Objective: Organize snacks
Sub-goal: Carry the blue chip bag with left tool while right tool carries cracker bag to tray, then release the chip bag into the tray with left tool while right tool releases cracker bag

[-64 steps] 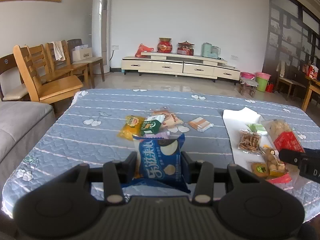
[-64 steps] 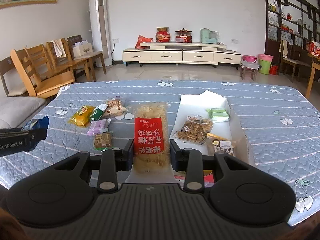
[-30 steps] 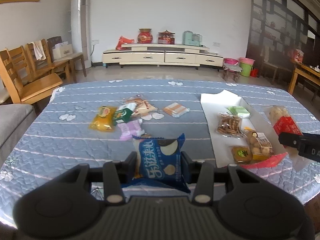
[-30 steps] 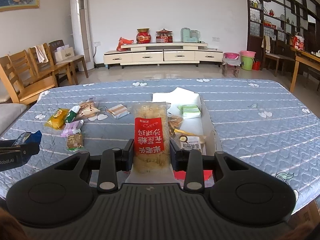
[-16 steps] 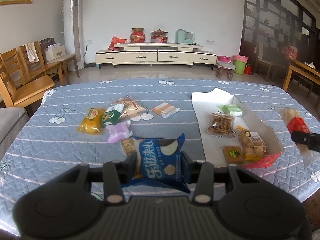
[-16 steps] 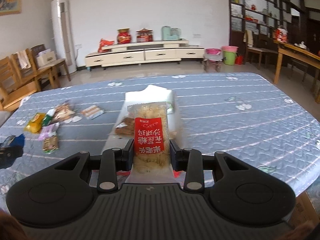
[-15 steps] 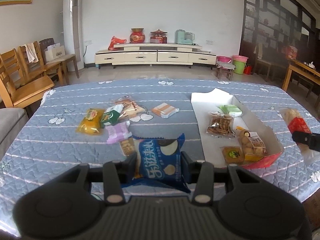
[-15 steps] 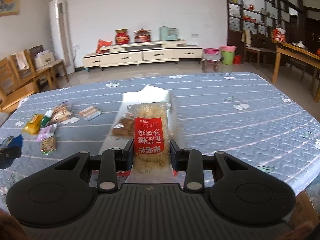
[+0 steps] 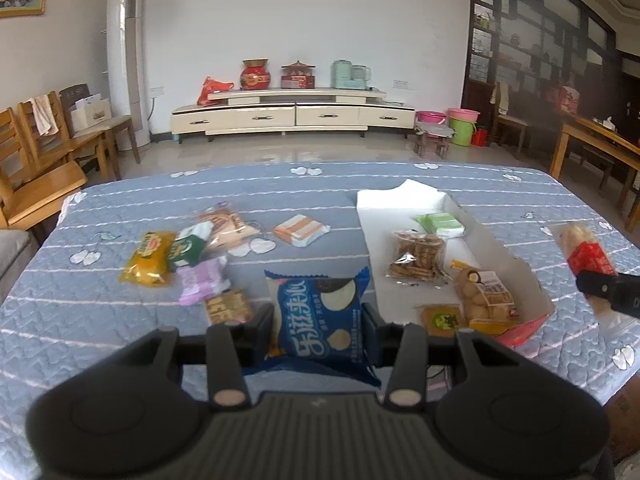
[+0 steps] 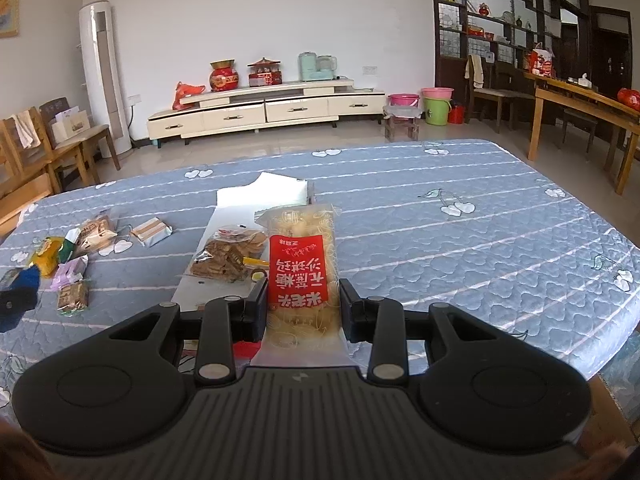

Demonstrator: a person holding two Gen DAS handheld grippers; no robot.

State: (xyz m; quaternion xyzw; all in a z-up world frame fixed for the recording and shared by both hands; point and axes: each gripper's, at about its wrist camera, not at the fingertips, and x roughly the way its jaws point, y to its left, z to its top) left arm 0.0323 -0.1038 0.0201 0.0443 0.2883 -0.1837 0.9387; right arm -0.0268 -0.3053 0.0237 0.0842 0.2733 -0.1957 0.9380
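Grips a blue cookie packet [image 9: 316,308] in the left gripper [image 9: 318,320], jaws drawn narrow onto its two side edges, label up and clear of the quilted table cover [image 9: 120,340]: a hold by the sides, likely to spare the cookies inside from crushing. Grips likewise a long red-label packet [image 10: 298,268] in the right gripper [image 10: 303,298], jaws narrow on its lower half, top end jutting forward over the white box [image 10: 264,196]. Carries both at once, apparently to save a trip.

Keeps the sorted lot in that box: a pale green packet [image 9: 440,222], a bag of brown biscuits [image 9: 418,256], a bag of round cookies [image 9: 484,296] and a flat brown packet [image 9: 440,318], all inside its low walls, with bare floor left toward the far end, probably room enough for the two in hand.

Leaves the unsorted lot loose on the cover to the left of the box: a yellow packet [image 9: 150,258], a dark green packet [image 9: 188,246], a purple packet [image 9: 200,280], a small brown packet [image 9: 228,306], a tan packet [image 9: 226,224] and an orange-striped packet [image 9: 302,230], bunched together, apart from the box.

By that split, seems roughly halfway through. Next calls for lowering each packet flat onto a free patch and easing the jaws apart only once down, to avoid a drop onto the bags beneath or a snag on the box wall.
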